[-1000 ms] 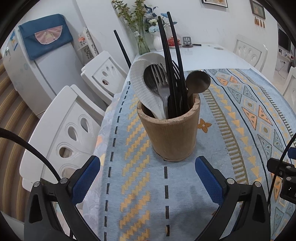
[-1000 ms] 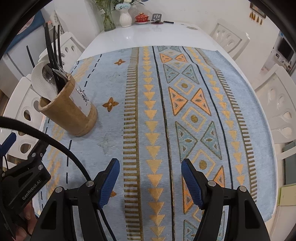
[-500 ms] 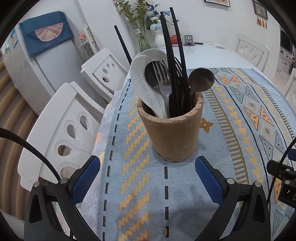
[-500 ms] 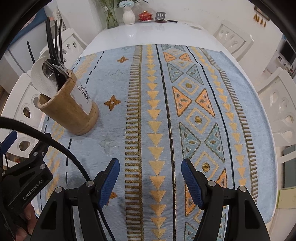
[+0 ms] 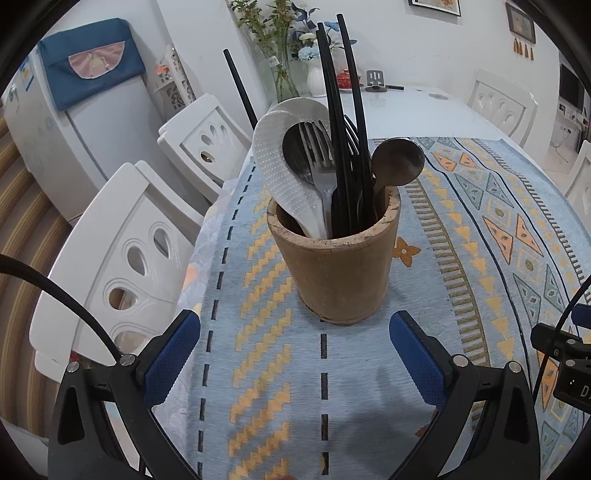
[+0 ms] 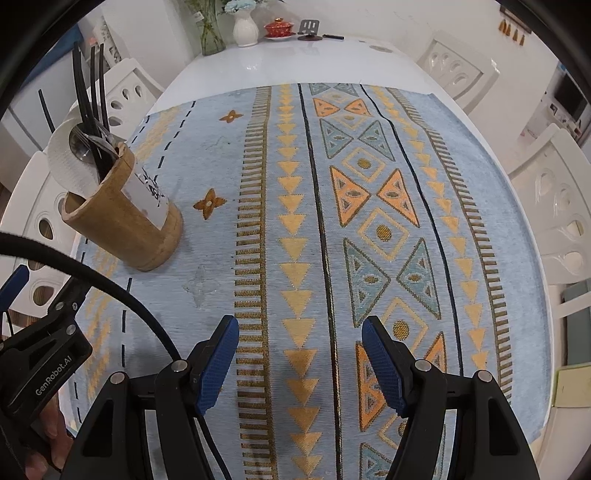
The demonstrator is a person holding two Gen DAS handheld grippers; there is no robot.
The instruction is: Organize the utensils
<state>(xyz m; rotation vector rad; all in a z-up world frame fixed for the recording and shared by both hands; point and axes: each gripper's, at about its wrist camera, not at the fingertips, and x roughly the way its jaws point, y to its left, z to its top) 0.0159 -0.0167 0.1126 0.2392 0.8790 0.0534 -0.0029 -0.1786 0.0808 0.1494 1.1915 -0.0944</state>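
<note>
A brown wooden utensil holder (image 5: 336, 266) stands on the patterned blue tablecloth (image 5: 480, 236). In it are a white rice paddle (image 5: 284, 173), a fork (image 5: 317, 147), a dark spoon (image 5: 397, 160) and black chopsticks (image 5: 347, 110). My left gripper (image 5: 295, 350) is open, just short of the holder, nothing between its blue pads. The right wrist view shows the same holder (image 6: 125, 225) at the left, leaning in the fisheye. My right gripper (image 6: 299, 362) is open over bare cloth, well to the right of the holder.
White chairs (image 5: 122, 254) stand along the left table edge, and more chairs (image 6: 554, 206) on the right. At the far end are a glass vase (image 6: 210, 33), a white vase (image 6: 245, 27), a red lidded bowl (image 6: 279, 29) and a phone stand (image 6: 308, 29). A fridge (image 5: 74, 122) is at left.
The left view has shifted slightly, so the holder looks a little lower and nearer. The right view has drifted a bit. Both grippers stay open and empty.
</note>
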